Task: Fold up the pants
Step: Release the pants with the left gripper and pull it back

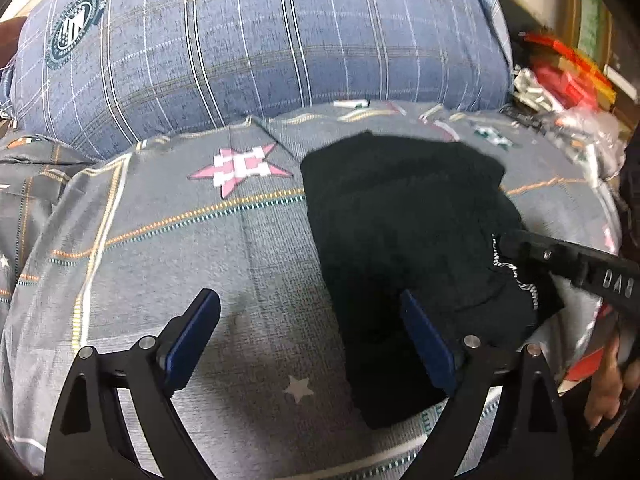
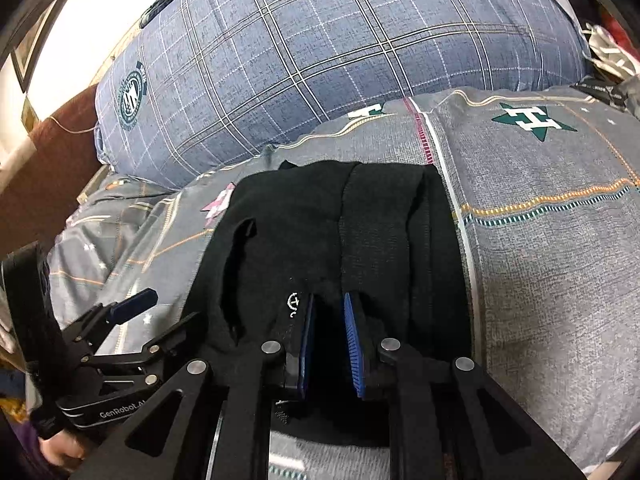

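Observation:
Black pants lie folded lengthwise on a grey patterned quilt, waist end toward me. My right gripper is shut on a bunch of fabric at the waist, its blue pads narrowly apart with cloth between them. The left wrist view shows the same pants, with the right gripper biting the waist edge beside a white drawstring. My left gripper stands wide open just above the quilt; its right finger hangs over the pants' left edge and nothing is gripped. It also shows open in the right wrist view, where the left gripper is low on the left.
A large blue plaid pillow rises behind the quilt. Red and white clutter is piled at the far right. A brown headboard stands at the left. A person's hand holds the right gripper's handle.

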`<act>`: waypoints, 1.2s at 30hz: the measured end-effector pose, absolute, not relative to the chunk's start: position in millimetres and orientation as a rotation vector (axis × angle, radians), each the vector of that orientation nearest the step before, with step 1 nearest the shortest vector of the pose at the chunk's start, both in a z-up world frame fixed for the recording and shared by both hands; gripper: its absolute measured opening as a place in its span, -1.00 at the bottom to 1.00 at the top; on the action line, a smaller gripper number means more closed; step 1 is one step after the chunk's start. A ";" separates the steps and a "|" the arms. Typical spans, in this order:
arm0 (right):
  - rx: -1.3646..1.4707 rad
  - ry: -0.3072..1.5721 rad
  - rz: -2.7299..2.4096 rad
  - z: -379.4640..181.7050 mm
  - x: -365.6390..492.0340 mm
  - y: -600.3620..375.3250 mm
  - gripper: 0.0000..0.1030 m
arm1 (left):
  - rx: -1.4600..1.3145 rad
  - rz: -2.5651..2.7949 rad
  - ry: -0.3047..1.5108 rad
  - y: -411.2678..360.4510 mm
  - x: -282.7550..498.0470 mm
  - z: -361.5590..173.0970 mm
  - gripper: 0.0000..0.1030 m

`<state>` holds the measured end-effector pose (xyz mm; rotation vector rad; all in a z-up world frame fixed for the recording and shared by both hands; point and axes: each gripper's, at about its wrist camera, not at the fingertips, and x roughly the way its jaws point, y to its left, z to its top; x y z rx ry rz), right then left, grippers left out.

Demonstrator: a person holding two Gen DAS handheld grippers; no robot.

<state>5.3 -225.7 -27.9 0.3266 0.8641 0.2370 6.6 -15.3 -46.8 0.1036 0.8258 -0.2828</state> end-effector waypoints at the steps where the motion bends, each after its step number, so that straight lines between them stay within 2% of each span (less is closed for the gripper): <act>1: 0.334 0.852 0.231 -23.9 3.2 -229.6 -0.60 | 0.100 -0.283 0.814 -11.3 4.8 -42.4 0.79; 3: 0.341 0.804 0.185 -14.1 -2.2 -245.9 -0.18 | 0.066 -0.286 0.796 -0.4 5.2 -34.3 0.79; 5: 0.377 0.775 0.155 -9.7 -5.1 -262.1 0.02 | 0.008 -0.280 0.792 12.5 10.1 -26.1 0.80; 11: 0.461 0.815 0.129 -17.1 0.8 -283.7 0.03 | -0.068 -0.274 0.864 25.5 30.7 -29.4 0.81; 24: 0.379 0.829 0.097 -22.0 12.8 -256.7 0.12 | 0.045 -0.272 0.775 26.9 21.3 -25.5 0.81; 36: 0.108 0.805 -0.026 -18.1 19.0 -208.3 0.13 | 0.060 -0.292 0.771 38.2 24.3 -47.8 0.81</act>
